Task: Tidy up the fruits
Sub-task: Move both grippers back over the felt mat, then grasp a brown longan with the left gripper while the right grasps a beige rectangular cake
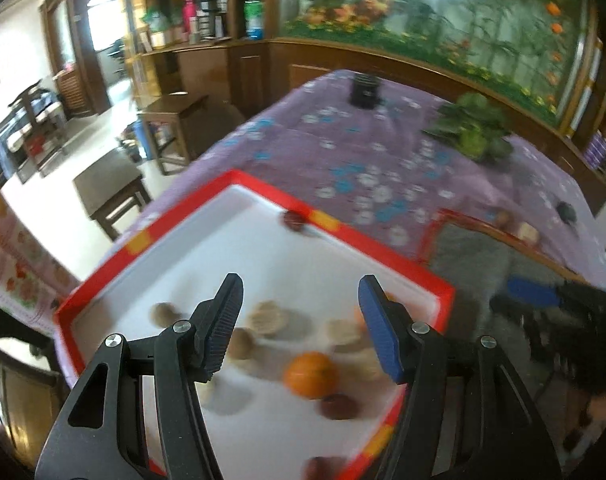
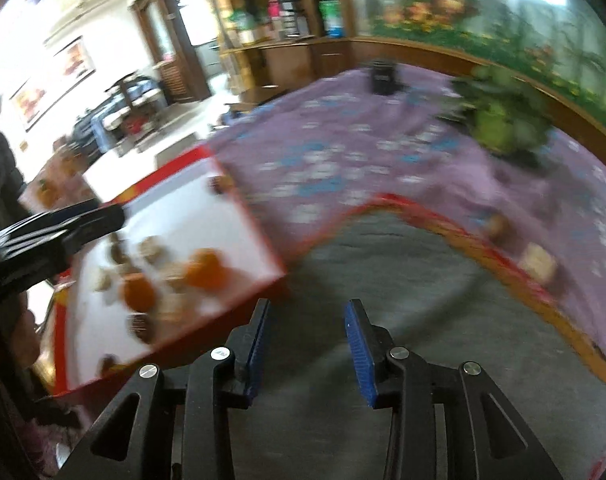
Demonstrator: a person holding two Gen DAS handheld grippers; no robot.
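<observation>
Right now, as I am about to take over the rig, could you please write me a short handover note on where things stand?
Left tongs: open, empty, above the red-rimmed white tray.
Right tongs: open, empty, above the grey-lined red-edged tray.
Fruit: round orange fruit, dark red fruits and pale tan pieces lie loose in the white tray; one dark red fruit sits at its far rim.
Done: the grey tray looks bare where visible.
Left: seemingly nearly all the sorting; images are blurred.

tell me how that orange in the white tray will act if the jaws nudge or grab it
The orange looks round and smooth, so a nudge would probably send it rolling across the white tray into the fruit crowded beside it. It seems firm enough to hold. The left gripper, jaws open, looks wide enough to span it.
</observation>
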